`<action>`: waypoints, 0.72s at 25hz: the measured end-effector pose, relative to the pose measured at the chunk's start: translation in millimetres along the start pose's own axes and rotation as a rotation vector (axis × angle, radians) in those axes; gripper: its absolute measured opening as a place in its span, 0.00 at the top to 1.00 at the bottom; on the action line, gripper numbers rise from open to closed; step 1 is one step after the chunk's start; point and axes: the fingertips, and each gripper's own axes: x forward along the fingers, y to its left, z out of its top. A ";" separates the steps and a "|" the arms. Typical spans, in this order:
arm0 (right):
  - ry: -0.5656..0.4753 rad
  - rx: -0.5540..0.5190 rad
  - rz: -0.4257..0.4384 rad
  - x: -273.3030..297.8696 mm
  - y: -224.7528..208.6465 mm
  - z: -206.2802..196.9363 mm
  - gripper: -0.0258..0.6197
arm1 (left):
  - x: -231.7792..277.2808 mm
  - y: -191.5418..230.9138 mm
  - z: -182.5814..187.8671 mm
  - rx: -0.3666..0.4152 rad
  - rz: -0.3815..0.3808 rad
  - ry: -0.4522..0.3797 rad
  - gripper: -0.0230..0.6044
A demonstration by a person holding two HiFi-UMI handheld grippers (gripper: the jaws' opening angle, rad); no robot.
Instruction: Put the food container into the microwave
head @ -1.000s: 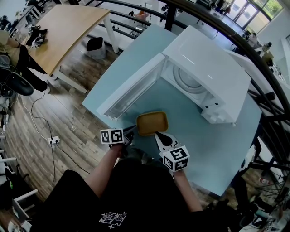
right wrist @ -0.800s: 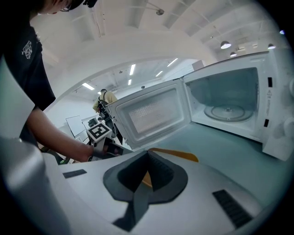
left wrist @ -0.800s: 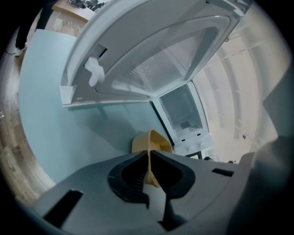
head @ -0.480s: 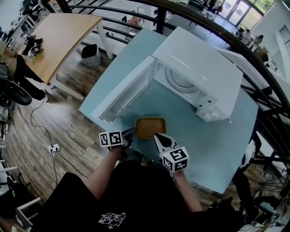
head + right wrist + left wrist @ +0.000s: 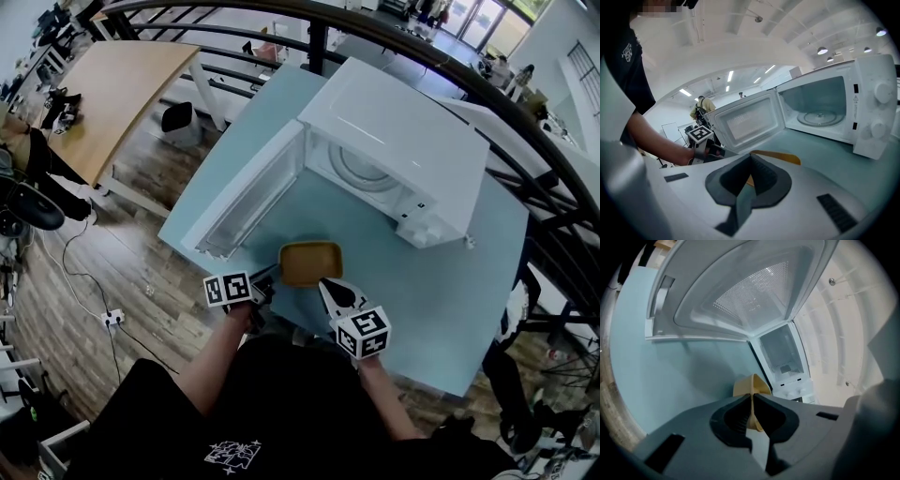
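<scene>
I hold a shallow tan food container point(image 5: 311, 263) between my two tools, in front of the open microwave point(image 5: 394, 159) and outside its cavity. My left gripper point(image 5: 274, 272) has its jaws pressed together on the container's left rim. In the left gripper view the thin tan edge point(image 5: 749, 386) runs straight into the closed slit of that gripper point(image 5: 752, 401). My right gripper point(image 5: 325, 284) pinches the near right corner of the same rim. In the right gripper view a sliver of the tan wall sits between the jaws of that gripper point(image 5: 751, 164), and the rest of the container point(image 5: 780, 157) curves away to the right.

The container is over the light blue table point(image 5: 450, 309), just beside the lower edge of the microwave door point(image 5: 248, 202). I cannot tell whether its base touches the tabletop. The door is swung wide to my left, its mesh window facing me in the left gripper view point(image 5: 750, 291).

The white microwave point(image 5: 862, 103) has two round knobs on its right panel. Inside, the glass turntable point(image 5: 819, 117) lies flat on the cavity floor. From the right gripper view I also see my left gripper's marker cube point(image 5: 699, 134) beyond the container, with my forearm leading to it.
</scene>
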 end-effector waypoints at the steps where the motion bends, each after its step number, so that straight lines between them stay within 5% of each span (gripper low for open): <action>1: -0.003 0.002 -0.003 -1.6 -1.2 0.2 0.95 | 1.6 -2.0 0.2 0.002 0.000 -0.002 0.92; 18: -0.064 0.029 -0.054 -21.9 -29.6 18.6 0.95 | 42.5 -54.1 35.1 -0.024 -0.025 -0.108 0.92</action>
